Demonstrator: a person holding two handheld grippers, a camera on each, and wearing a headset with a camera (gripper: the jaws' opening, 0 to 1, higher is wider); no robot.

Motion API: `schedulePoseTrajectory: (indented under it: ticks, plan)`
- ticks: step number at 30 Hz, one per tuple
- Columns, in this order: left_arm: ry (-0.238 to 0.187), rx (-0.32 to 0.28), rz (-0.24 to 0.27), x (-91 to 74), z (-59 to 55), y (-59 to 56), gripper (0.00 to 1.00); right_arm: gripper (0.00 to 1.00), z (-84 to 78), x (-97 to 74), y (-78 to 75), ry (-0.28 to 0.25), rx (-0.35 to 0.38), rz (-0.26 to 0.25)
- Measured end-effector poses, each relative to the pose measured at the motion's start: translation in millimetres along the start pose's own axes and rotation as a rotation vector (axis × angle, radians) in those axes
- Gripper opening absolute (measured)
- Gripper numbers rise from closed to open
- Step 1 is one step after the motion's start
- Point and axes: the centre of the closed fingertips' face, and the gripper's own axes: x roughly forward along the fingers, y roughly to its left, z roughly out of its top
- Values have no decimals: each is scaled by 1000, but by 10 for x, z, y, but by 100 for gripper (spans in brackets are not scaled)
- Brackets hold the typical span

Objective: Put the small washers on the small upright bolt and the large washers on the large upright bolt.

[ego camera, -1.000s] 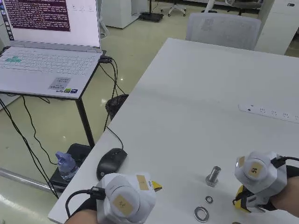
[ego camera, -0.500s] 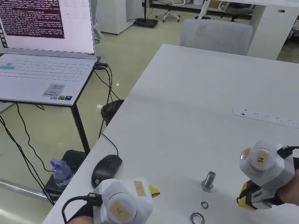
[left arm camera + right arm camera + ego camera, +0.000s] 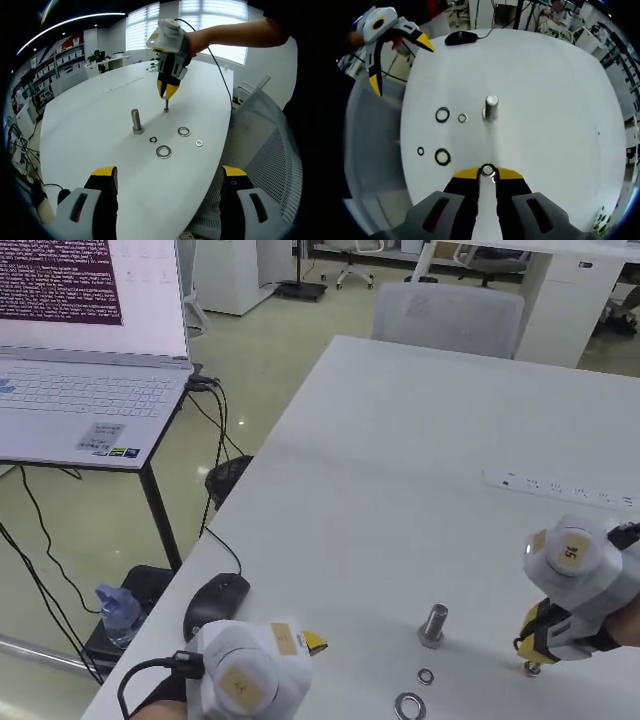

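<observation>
My right gripper [image 3: 531,648] [image 3: 488,175] is shut on the small bolt [image 3: 533,668] [image 3: 166,106] [image 3: 488,170], which stands upright on the white table [image 3: 400,460]. The large bolt [image 3: 433,624] [image 3: 136,121] [image 3: 491,107] stands upright to its left, free. Two large washers [image 3: 163,151] [image 3: 184,131] [image 3: 442,114] and two small washers [image 3: 153,139] [image 3: 199,143] [image 3: 462,118] lie flat in front of the bolts. In the head view a small washer [image 3: 426,676] and a large washer [image 3: 409,705] show. My left gripper [image 3: 313,642] [image 3: 167,182] is open near the table's front edge, holding nothing.
A black mouse [image 3: 215,602] [image 3: 461,37] lies at the table's left edge. A white power strip [image 3: 560,490] lies at the far right. Left of the table stand a laptop [image 3: 80,390] on a stand and a water bottle [image 3: 118,608] on the floor. A grey chair [image 3: 445,315] stands beyond.
The head camera has shifted. My right gripper has drawn a little further right of the large bolt, and the small bolt now shows under its tips. The left gripper has stayed put.
</observation>
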Motion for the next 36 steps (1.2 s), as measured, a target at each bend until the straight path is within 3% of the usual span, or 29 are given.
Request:
schedulePoseTrajectory:
  ticks: [6,13,26,36]
  plan:
    - [8,-5,5,21,-28,10,87,12,-158,-67,-97,13,15,-17]
    - [-3,-12,15,40,-9,31,90,12,-282,-104,-107,28,29,-21]
    - [14,-29,15,59,-57,53,99,13,-269,-53,-119,29,39,-14]
    - [19,-30,8,70,-74,51,99,13,-287,9,-126,38,45,-4]
